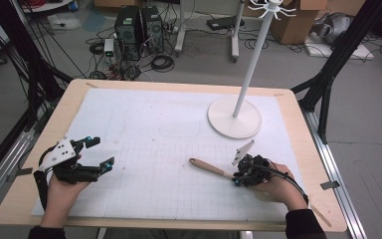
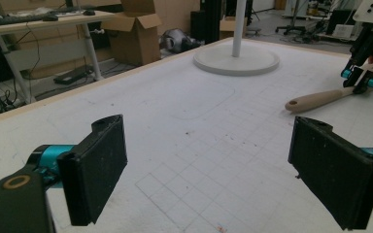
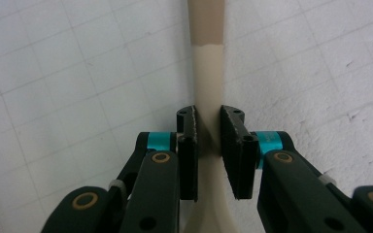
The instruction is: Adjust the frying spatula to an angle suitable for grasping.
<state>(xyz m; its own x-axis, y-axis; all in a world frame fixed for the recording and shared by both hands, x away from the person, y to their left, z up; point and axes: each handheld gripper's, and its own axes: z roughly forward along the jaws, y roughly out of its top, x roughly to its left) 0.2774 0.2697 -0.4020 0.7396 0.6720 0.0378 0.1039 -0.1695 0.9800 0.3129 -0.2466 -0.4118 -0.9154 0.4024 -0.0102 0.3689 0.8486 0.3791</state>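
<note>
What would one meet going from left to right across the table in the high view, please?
Left gripper, open and held above the mat → wooden handle lying on the mat → right gripper, shut on that handle. The white stand base, farther back, overlaps these in the order, so I leave it out.

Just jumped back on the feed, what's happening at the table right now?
A person works at a wooden table covered with a white gridded mat, holding a gripper in each hand. The right gripper is shut on the cream shaft of a utensil with a tan wooden handle, which lies flat on the mat. The left gripper is open, near the mat's left side and holding nothing. A white stand with a round base sits at the far right, untouched.
</note>
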